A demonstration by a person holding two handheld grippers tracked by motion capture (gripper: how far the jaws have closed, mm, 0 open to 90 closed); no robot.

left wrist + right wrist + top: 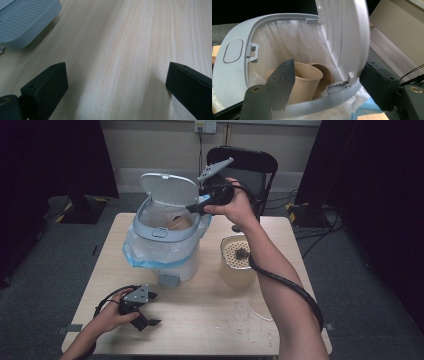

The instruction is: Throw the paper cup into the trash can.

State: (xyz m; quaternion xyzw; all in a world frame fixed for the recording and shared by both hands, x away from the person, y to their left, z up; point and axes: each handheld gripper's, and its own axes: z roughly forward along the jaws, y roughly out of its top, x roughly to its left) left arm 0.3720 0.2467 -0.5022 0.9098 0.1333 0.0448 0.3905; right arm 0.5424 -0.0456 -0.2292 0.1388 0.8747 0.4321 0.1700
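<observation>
A white pedal bin (167, 255) with a grey rim and a plastic liner stands at the back of the table, its lid (167, 190) tipped up. Two brown paper cups (307, 80) lie inside it. My right gripper (194, 209) hovers at the bin's right rim. In the right gripper view its jaws (327, 67) stand apart astride the raised lid (344, 37), one jaw inside the bin and one outside; I see no squeeze on the lid. My left gripper (152, 309) rests near the table's front left, open over bare wood (117, 67).
A paper tub (237, 265) with a perforated insert and a dark lump stands right of the bin. The bin's grey pedal (167, 280) (22, 22) juts toward the left gripper. A black chair (245, 165) stands behind the table. Crumbs and drops lie near the front right.
</observation>
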